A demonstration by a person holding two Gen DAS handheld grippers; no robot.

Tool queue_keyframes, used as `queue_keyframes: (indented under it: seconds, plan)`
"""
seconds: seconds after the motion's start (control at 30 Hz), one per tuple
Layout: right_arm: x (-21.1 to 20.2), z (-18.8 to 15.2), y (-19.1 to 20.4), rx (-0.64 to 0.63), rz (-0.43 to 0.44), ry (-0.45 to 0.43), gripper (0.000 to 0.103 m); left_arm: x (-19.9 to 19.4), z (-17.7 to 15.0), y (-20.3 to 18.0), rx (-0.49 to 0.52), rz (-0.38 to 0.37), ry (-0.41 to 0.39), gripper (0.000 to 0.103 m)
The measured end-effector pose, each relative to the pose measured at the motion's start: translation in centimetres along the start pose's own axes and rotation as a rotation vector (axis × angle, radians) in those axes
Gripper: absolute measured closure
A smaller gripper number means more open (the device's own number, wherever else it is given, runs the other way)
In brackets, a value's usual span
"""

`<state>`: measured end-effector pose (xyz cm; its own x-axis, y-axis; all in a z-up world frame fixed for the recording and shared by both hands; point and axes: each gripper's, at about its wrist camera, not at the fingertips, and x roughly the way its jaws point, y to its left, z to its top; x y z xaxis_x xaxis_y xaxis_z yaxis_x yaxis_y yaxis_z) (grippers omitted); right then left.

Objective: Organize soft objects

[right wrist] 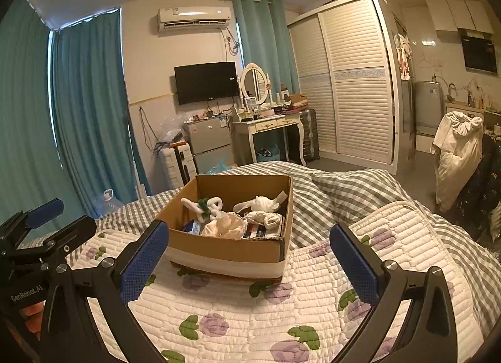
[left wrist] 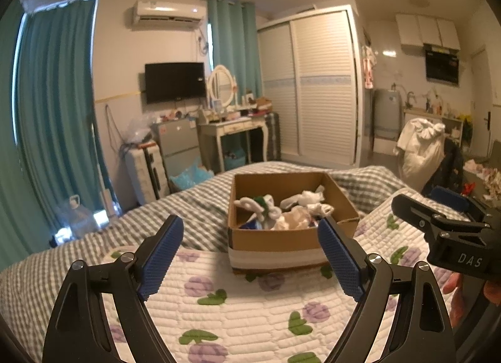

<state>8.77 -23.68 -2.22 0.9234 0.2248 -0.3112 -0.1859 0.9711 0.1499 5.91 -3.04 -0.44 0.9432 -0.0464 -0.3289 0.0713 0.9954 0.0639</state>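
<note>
Cardboard box [left wrist: 281, 239]: open-topped, standing on the flower-print quilt [left wrist: 238, 303] of the bed; ahead of both grippers, just beyond their fingertips, touching neither.

Soft objects [left wrist: 291, 209]: white and cream cloth items, one with a green patch, heaped inside the box over some flat packets.

Left gripper [left wrist: 250, 258]: fingers spread wide, holding nothing, raised over the quilt; box seen between its blue pads.

Right gripper [right wrist: 247, 261]: fingers spread wide, holding nothing, over the quilt; box ahead and slightly left of centre.

Grey checked blanket [right wrist: 338, 190]: behind and right of the box.
</note>
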Motion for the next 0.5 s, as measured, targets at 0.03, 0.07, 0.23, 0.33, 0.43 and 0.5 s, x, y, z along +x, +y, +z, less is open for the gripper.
queue_keyframes:
  seconds: [0.03, 0.07, 0.23, 0.33, 0.43, 0.5]
  plan:
    - [-0.03, 0.00, -0.01, -0.002, 0.000, 0.001, 0.000, 0.00, -0.01, 0.08, -0.001, 0.002, -0.001, 0.014]
    - [0.00, -0.07, 0.03, -0.007, -0.001, 0.003, 0.000, 0.00, 0.00, 0.18, -0.003, 0.005, -0.002, 0.014]
    - [0.11, -0.19, 0.34, -0.023, 0.000, 0.008, 0.000, -0.14, -0.01, 0.41, -0.008, 0.007, -0.005, 0.014]
    - [0.10, -0.22, 0.44, -0.028, -0.002, 0.006, 0.000, -0.14, 0.01, 0.47, -0.007, 0.008, -0.004, 0.014]
    - [0.09, -0.22, 0.43, -0.026, -0.003, 0.005, 0.000, -0.19, 0.13, 0.65, -0.016, 0.003, 0.001, 0.014]
    - [0.11, -0.22, 0.43, -0.025, -0.004, 0.004, 0.000, -0.20, 0.21, 0.72, -0.020, 0.002, 0.003, 0.014]
